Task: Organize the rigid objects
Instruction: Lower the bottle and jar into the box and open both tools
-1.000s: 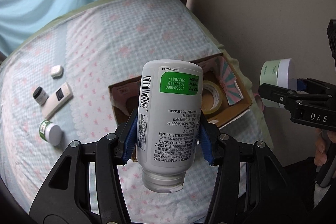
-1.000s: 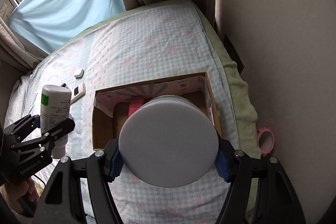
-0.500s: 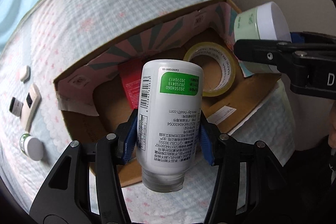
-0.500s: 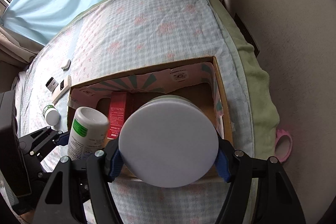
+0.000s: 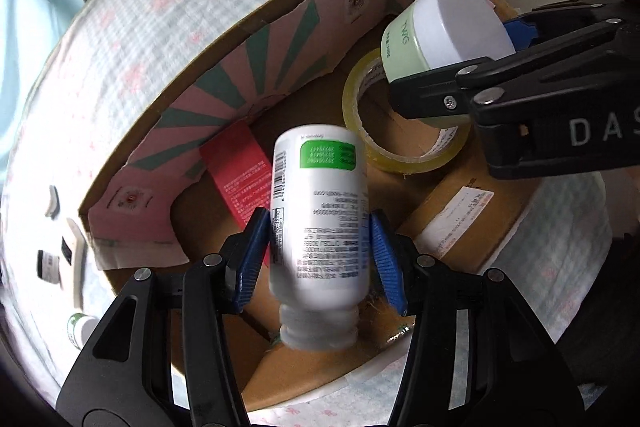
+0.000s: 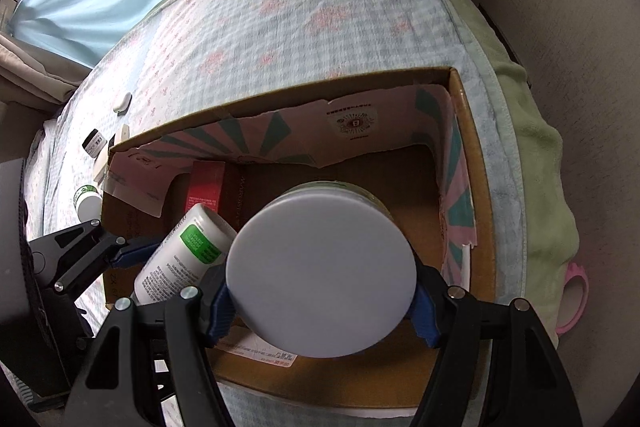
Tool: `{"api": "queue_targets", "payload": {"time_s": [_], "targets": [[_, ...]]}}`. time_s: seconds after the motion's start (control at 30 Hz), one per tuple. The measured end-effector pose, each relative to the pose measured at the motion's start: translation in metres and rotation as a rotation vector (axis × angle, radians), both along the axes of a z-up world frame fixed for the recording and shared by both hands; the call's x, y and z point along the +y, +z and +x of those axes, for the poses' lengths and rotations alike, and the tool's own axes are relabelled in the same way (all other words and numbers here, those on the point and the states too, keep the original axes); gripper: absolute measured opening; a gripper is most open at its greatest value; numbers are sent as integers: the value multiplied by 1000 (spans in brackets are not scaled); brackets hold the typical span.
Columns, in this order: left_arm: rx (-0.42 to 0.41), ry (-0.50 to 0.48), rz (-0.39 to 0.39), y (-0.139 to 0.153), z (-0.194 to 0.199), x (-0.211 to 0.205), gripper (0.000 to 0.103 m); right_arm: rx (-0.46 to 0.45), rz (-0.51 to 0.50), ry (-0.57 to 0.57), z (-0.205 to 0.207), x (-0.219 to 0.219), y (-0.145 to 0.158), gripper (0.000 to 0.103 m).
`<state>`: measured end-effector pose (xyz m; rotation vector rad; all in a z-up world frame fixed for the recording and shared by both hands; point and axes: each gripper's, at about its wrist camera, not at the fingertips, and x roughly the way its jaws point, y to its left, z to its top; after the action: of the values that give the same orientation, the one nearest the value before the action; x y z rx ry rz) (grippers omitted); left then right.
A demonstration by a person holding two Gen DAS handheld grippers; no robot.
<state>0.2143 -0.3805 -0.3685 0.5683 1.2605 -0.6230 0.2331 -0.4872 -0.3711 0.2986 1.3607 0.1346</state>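
My left gripper (image 5: 318, 259) has opened; its blue pads stand a little off the white bottle with a green label (image 5: 318, 223), which hangs cap-down inside the cardboard box (image 5: 208, 67). The bottle also shows in the right wrist view (image 6: 184, 255). My right gripper (image 6: 320, 301) is shut on a pale green jar with a white lid (image 6: 320, 267) and holds it over the box, above a roll of clear tape (image 5: 404, 155). The jar also shows in the left wrist view (image 5: 440, 27).
A red carton (image 5: 240, 179) lies in the box (image 6: 472, 187). On the flowered bedspread left of the box lie a white remote (image 5: 76, 259), a small dark jar (image 6: 94, 143), a small white bottle (image 6: 88, 203) and a white pebble-shaped item (image 6: 122, 103). A wall runs along the right.
Both grippers have gone down into the box. The left jaws have parted from the bottle, which has dropped slightly between them. The right gripper still holds the jar, now lower over the tape roll.
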Motion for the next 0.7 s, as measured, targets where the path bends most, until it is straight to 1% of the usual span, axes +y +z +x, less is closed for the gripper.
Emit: {"api": "queue_targets", "payload": {"time_s": [0.03,0.07,0.1,0.13,0.23,0.3,0.37,0.57,0.7], "targets": [[-15,-13,-8,4,-2,-1,60,12,-2,-3,2,0,-2,69],[-27,-27,-13,8,-5,-1,75,7,-8,-14,3,0,-1,82],[-36,-40,-10,11,-7,-1,102,-11,-3,-29,2,-2,3,93],[-45,-52,-16,14,-10,0,103,-36,8,-48,1,-3,7,103],[-32,-47,-11,17,-15,9,103,-95,49,-123,-6,-10,21,103],[-28,-39,-8,17,-21,17,103,-107,65,-165,-10,-15,25,103],[-28,-30,-1,17,-26,23,103,-114,68,-183,-12,-15,26,103],[-15,1,-7,19,-25,37,103,-107,24,-160,-15,-7,31,103],[-21,9,-8,26,-22,39,103,-123,24,-155,-18,-5,40,103]]}}
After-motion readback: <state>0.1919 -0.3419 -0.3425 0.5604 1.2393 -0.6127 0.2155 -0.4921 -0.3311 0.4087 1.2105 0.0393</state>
